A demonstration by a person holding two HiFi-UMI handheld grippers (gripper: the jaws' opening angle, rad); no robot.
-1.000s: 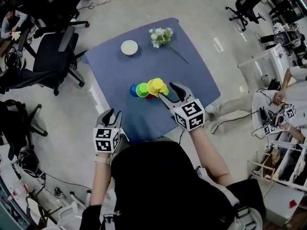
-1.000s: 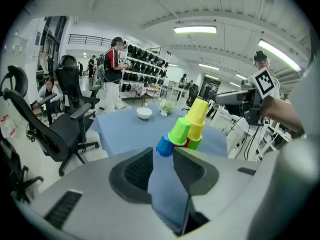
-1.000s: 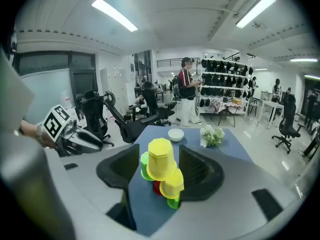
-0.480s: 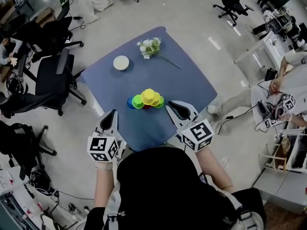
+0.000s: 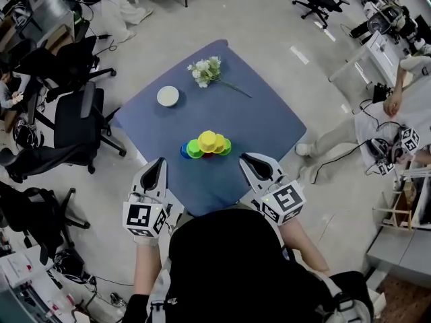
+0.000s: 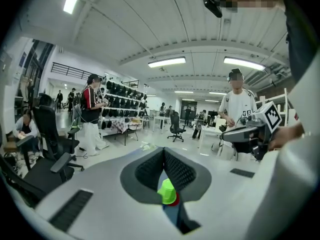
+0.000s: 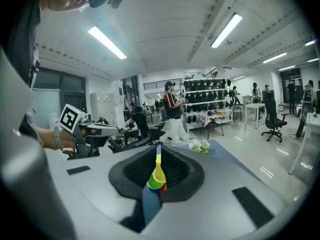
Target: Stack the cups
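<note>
A tight cluster of coloured cups [image 5: 205, 146] stands on the blue table [image 5: 266, 123]: a yellow cup [image 5: 209, 140] on top, with green, blue and red ones around it. Both grippers hover at the table's near edge, apart from the cups. My left gripper [image 5: 158, 164] is shut and empty; in the left gripper view [image 6: 164, 152] a green cup [image 6: 167, 191] shows beyond its closed jaws. The jaws of my right gripper [image 5: 250, 160] are closing, almost together, with nothing between them. Past them, in the right gripper view [image 7: 158, 148], the cup cluster [image 7: 156, 179] is seen through the thin slit.
A white bowl [image 5: 168, 96] and a bunch of white flowers [image 5: 207, 70] lie at the table's far side. Black office chairs [image 5: 74, 123] stand to the left. A person [image 5: 397, 106] sits by a desk at the right.
Both grippers have drawn back from the cups to the table's near edge. The right gripper's wide jaws have come together, and the left gripper's jaws have shut too.
</note>
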